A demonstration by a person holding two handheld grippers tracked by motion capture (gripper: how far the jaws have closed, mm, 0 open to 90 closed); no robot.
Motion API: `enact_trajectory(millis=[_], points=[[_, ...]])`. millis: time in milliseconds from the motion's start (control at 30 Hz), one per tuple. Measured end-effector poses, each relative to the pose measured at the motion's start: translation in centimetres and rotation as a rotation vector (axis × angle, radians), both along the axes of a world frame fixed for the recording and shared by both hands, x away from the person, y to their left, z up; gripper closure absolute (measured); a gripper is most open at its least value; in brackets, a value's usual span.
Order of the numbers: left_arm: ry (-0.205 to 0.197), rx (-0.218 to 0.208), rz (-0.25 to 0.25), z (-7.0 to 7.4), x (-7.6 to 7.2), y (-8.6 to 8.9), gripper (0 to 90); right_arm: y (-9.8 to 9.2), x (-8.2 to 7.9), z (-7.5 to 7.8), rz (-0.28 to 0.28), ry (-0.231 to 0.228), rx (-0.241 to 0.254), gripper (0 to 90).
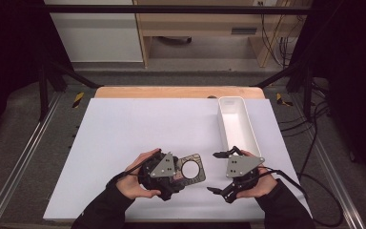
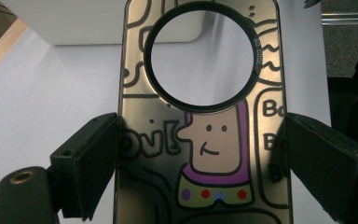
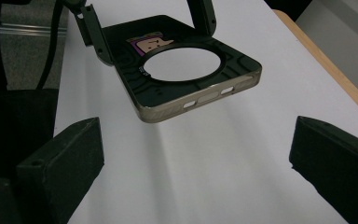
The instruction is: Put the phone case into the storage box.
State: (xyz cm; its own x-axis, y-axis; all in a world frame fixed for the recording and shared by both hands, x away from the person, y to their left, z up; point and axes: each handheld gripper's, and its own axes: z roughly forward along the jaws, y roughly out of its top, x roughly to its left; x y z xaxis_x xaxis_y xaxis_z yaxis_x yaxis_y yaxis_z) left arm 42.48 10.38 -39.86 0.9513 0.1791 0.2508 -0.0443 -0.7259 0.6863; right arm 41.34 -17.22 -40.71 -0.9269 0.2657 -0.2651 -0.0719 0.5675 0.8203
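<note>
A dark glossy phone case [image 1: 194, 177] with a large round hole and a cartoon face print sticks out level from my left gripper [image 1: 181, 175], just above the white table sheet [image 1: 133, 124]. In the left gripper view the two black pads [image 2: 91, 158] press the long edges of the case [image 2: 214, 144], so that gripper is shut on it. My right gripper [image 1: 214, 172] is to the right of the case, apart from it, jaws spread wide and empty. The right gripper view looks between its open jaws [image 3: 191, 158] at the case's short end [image 3: 191, 100] with its port cut-outs.
A long white tray [image 1: 222, 125] lies on the right half of the sheet, running away from me, just beyond the right gripper. The wooden table edge [image 1: 171, 92] lies behind the sheet. Cables trail off to the right.
</note>
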Motion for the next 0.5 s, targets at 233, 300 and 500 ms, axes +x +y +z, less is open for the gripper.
enact_trajectory(millis=[233,300,500], points=[[-0.008,0.001,-0.024,0.3,-0.3,-0.2,11.9,0.6,-0.1,0.6,0.03,-0.025,-0.034,3.6],[-0.009,0.006,-0.038,0.4,-0.4,-0.3,11.9,0.7,-0.1,0.7,0.038,-0.033,-0.034,3.8],[-0.018,0.011,-0.059,0.5,-0.6,-0.6,11.9,1.2,0.0,0.7,0.066,-0.029,-0.044,3.9]])
